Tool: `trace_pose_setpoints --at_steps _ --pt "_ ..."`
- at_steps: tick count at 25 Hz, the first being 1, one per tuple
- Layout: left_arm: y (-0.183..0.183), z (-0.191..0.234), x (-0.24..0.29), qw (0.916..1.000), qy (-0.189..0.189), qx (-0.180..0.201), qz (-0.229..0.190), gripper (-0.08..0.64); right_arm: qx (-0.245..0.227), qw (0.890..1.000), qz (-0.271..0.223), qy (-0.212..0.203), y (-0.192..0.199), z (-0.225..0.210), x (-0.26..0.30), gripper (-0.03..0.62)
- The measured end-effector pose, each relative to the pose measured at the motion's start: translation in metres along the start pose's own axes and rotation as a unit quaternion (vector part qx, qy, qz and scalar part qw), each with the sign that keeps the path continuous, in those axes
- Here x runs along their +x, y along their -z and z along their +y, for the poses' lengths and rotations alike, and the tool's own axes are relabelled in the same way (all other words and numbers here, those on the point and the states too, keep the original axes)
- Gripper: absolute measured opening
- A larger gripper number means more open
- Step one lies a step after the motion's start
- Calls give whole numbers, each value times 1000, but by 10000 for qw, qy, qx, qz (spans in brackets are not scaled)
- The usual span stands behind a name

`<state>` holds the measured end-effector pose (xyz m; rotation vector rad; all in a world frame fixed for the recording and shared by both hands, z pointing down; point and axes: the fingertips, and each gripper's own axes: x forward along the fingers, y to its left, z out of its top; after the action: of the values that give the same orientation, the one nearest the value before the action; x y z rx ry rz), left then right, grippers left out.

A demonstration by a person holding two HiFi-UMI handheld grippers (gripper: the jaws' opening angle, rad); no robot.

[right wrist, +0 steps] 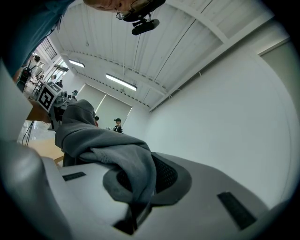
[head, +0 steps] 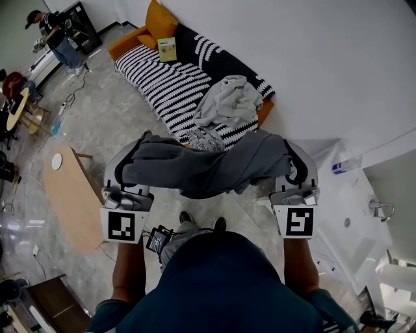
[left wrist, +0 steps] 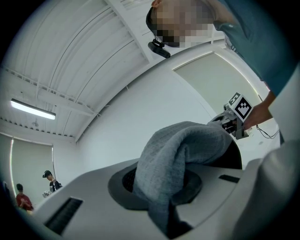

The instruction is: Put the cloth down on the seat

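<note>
A dark grey cloth (head: pixel 208 166) hangs stretched between my two grippers, in front of my chest. My left gripper (head: pixel 135 159) is shut on its left end and my right gripper (head: pixel 294 161) is shut on its right end. In the left gripper view the cloth (left wrist: pixel 183 154) comes up out of the closed jaws and runs across to the other gripper (left wrist: pixel 236 117). The right gripper view shows the same cloth (right wrist: pixel 108 145) pinched in its jaws. The seat is a sofa with a black-and-white striped cover (head: pixel 162 84), just beyond the cloth.
A light grey garment (head: pixel 227 101) lies crumpled on the sofa's near end. An orange cushion (head: pixel 159 19) and a small book (head: pixel 167 49) sit at its far end. A wooden table (head: pixel 71 195) stands to the left, a white counter (head: pixel 364 214) to the right. A person (head: pixel 58 39) stands far off.
</note>
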<state>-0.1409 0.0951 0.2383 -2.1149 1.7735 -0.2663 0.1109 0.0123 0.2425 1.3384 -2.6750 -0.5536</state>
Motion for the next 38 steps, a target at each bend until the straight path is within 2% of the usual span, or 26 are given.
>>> trace_pose_setpoints --at_steps 5,10,14,22,28,34,38 --pt "6 16 15 9996 240 -97 -106 58 18 9995 126 273 -4 4 8 31" --pt "13 35 24 9983 542 -85 -213 58 -211 9982 176 536 -9 11 19 31" --pt "22 50 28 9967 744 -111 -307 58 -71 9965 337 758 -10 25 25 31" --pt "35 69 33 9935 1023 -165 -464 58 -174 9930 473 1065 -12 42 29 31" --pt "43 69 45 9920 1145 -220 -487 58 -349 9914 540 1137 -7 40 31 31" --pt "44 57 69 9920 1150 -292 -439 58 -138 9914 605 1150 5 21 40 31" --pt "44 49 83 9924 1173 -190 -328 58 -123 9923 581 1089 12 6 47 31"
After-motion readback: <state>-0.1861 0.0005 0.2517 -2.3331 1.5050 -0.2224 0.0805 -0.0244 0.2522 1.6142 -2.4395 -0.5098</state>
